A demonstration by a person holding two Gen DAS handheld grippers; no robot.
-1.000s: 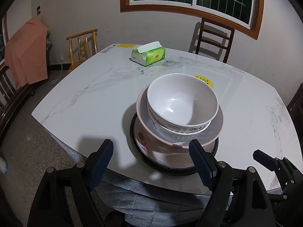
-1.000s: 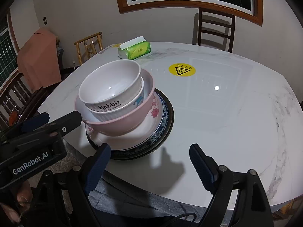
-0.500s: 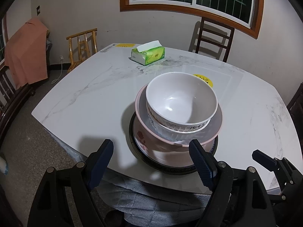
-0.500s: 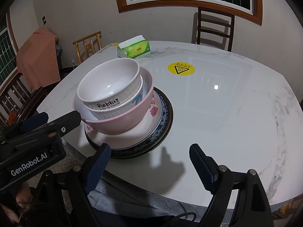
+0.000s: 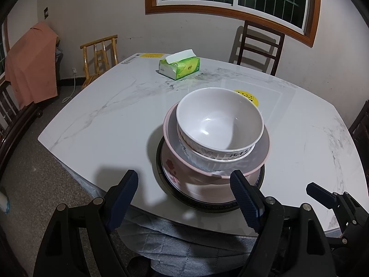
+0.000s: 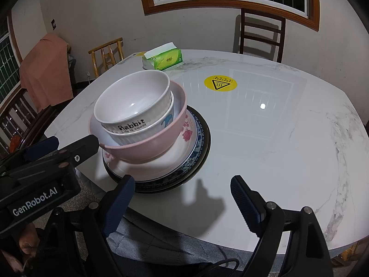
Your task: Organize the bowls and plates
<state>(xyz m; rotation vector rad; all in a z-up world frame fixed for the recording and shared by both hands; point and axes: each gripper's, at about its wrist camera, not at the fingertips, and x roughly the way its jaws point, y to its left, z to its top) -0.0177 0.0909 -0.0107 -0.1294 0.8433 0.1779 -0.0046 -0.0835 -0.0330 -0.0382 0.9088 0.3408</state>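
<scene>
A stack stands near the front edge of the white marble table: a dark-rimmed plate at the bottom, a floral plate, a pink bowl, a ribbed white bowl and a white "Rabbit" bowl on top. The top bowl also shows in the left wrist view. My left gripper is open and empty, just in front of the stack. My right gripper is open and empty, in front and to the right of the stack.
A green tissue box lies at the table's far side. A yellow warning sticker is on the tabletop. Wooden chairs stand around the table. An orange cloth hangs at the left.
Both grippers have drifted very slightly; the stack sits a touch lower and nearer in the views. Nothing was taken hold of or let go.
</scene>
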